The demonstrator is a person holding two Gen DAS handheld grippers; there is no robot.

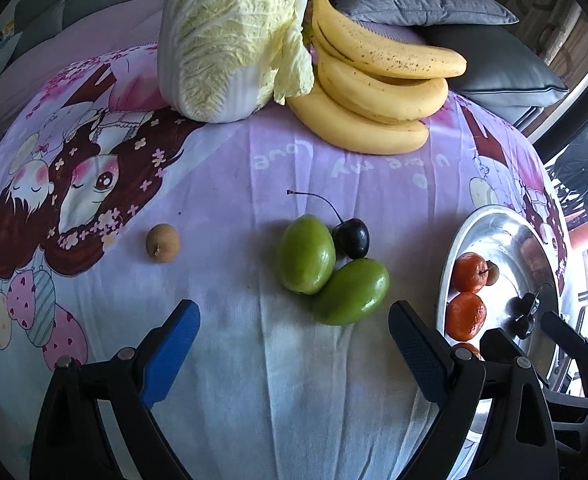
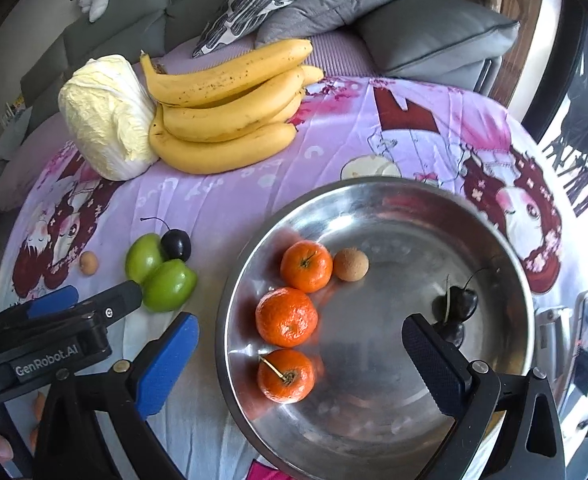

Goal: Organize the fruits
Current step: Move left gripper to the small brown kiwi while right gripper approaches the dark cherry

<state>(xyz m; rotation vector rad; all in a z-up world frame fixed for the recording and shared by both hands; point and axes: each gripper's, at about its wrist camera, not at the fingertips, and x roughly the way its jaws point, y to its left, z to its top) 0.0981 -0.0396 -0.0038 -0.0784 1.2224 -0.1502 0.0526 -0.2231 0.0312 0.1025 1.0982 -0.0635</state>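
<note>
Grey sofa cushions (image 2: 434,36) behind, a lilac cartoon-print cloth (image 1: 229,168) over the table in front.

On the cloth, from the left wrist view: two green fruits (image 1: 330,268) touching each other, a dark cherry (image 1: 352,237) tucked against them at 1 o'clock, a lone brown longan (image 1: 163,242) well apart at 9 o'clock. Bananas (image 1: 374,88) and a napa cabbage (image 1: 229,40) far off at 12 o'clock.

Left gripper (image 1: 294,344) spread wide, holding nothing, the green pair just ahead at 12 to 1 o'clock. Nearer green fruit lying with its long axis slanted from 7 toward 1 o'clock, so probably needing a wrist turn to close across the short side. Clearly the closer claw for this pick.

Right gripper (image 2: 300,364) likewise spread and empty, hovering over the steel bowl (image 2: 406,188); green fruits off at 10 o'clock.

Right wrist view alone showing the bowl's full contents: three tangerines (image 2: 286,317), a second longan (image 2: 350,264), dark cherries (image 2: 456,304). Left wrist view catching only the bowl's near edge at 3 o'clock.
</note>
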